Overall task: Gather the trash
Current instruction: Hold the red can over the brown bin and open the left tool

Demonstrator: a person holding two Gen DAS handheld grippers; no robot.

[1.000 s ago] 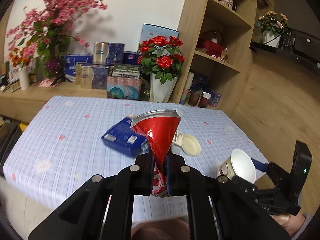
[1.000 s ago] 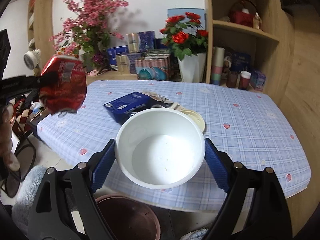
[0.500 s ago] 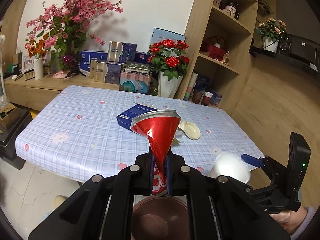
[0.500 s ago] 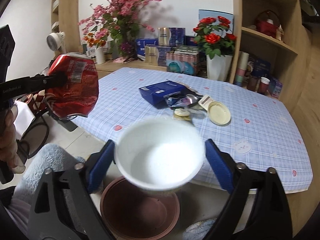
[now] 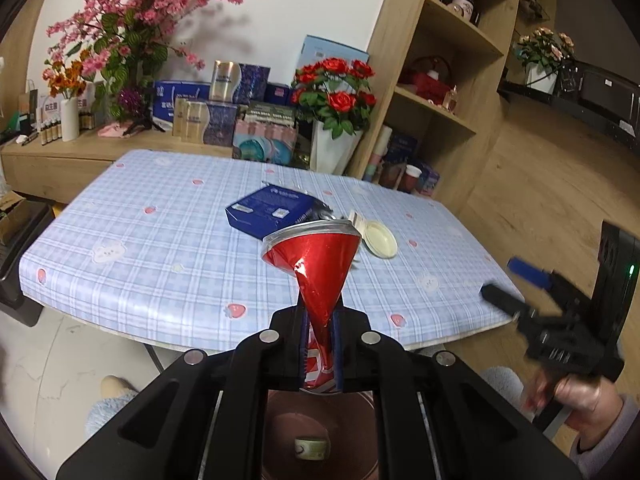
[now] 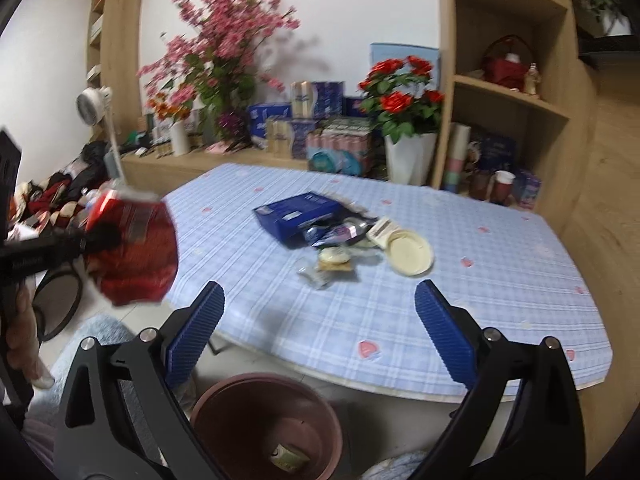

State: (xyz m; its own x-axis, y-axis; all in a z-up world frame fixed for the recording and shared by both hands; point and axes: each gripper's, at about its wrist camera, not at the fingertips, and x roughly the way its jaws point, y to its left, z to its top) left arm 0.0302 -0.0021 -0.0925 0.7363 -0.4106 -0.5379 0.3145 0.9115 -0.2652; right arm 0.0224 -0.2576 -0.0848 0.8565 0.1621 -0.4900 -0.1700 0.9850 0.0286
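Left gripper [image 5: 319, 354] fingers nearly closed, pinching crushed red can [image 5: 314, 272] flat at lower end. Can's long axis runs roughly upright, silver top rim flared up and away from camera, squashed end down between fingers. Can hangs above brown bin [image 6: 266, 426] on floor at worktop [image 6: 400, 320] near edge. Right gripper [image 6: 320, 334] fingers opening wide, nothing between them, above same bin. Small pale item lies at bin bottom. Blue box [image 6: 298, 212], wrappers, cream lid [image 6: 410, 254] on worktop.
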